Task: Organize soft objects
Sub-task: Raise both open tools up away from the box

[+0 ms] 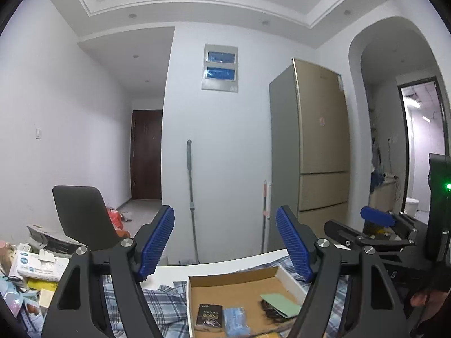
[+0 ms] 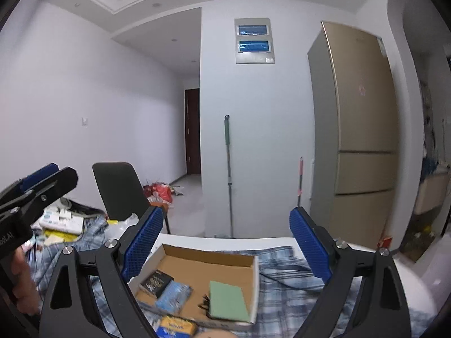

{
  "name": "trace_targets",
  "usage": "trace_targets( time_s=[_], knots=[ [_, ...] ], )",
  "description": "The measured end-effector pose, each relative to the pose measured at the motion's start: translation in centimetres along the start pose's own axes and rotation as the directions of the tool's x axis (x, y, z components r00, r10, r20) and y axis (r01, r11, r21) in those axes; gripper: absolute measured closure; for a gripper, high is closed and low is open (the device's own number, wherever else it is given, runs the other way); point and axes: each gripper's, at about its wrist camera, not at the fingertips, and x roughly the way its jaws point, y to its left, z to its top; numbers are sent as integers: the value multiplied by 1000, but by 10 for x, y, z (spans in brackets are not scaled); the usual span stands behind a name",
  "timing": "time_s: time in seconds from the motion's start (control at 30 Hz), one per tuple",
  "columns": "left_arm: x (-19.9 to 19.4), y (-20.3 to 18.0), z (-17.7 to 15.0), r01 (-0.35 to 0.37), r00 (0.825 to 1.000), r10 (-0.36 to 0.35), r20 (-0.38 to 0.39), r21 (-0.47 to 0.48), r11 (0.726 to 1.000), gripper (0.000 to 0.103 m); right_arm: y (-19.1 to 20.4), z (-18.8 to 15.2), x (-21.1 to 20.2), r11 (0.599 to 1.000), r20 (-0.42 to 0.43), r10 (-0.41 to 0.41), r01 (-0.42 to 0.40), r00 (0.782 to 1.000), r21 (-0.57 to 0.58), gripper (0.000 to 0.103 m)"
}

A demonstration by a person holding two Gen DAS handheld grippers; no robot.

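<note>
A shallow cardboard box [image 1: 239, 283] [image 2: 208, 256] lies on a blue plaid cloth [image 1: 166, 301] [image 2: 284, 270] over a white table. Inside it are a dark booklet [image 1: 208, 317] [image 2: 156, 281], a light blue soft pack [image 1: 235, 321] [image 2: 174, 295] and a green pad [image 1: 282, 304] [image 2: 228, 300]. My left gripper [image 1: 225, 242] hangs open above the box, nothing between its blue pads. My right gripper [image 2: 225, 249] is open and empty too, raised over the box. Each gripper shows at the edge of the other's view.
A cluttered pile of packets and papers [image 1: 33, 264] [image 2: 62, 222] lies at the table's left by a black chair [image 1: 81, 217] [image 2: 121, 191]. A mop [image 1: 191, 197] leans on the wall; a gold fridge [image 1: 315, 140] stands to the right. A yellow-blue packet [image 2: 176, 326] sits before the box.
</note>
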Motion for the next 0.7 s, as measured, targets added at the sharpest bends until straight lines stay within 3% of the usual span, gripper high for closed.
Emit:
trace_targets(
  time_s=[0.13, 0.2, 0.37, 0.47, 0.7],
  knots=[
    [-33, -4, 7, 7, 1000, -7, -16, -13, 1000, 25, -6, -3, -33, 1000, 0, 11, -11, 1000, 21, 12],
    [-47, -7, 3, 8, 999, -9, -35, -23, 1000, 14, -6, -9, -47, 1000, 9, 9, -9, 1000, 30, 12],
    [-79, -15, -14, 0, 999, 0, -53, -13, 1000, 12, -7, -31, -65, 998, 10, 18, -18, 1000, 53, 12],
    [-91, -20, -30, 11, 997, -11, -78, -2, 1000, 0, -3, -47, -68, 999, 5, 14, -15, 1000, 46, 12],
    [-97, -28, -64, 26, 994, -20, -110, 51, 998, 0, 3, -84, -53, 999, -73, 32, -29, 997, 44, 11]
  ],
)
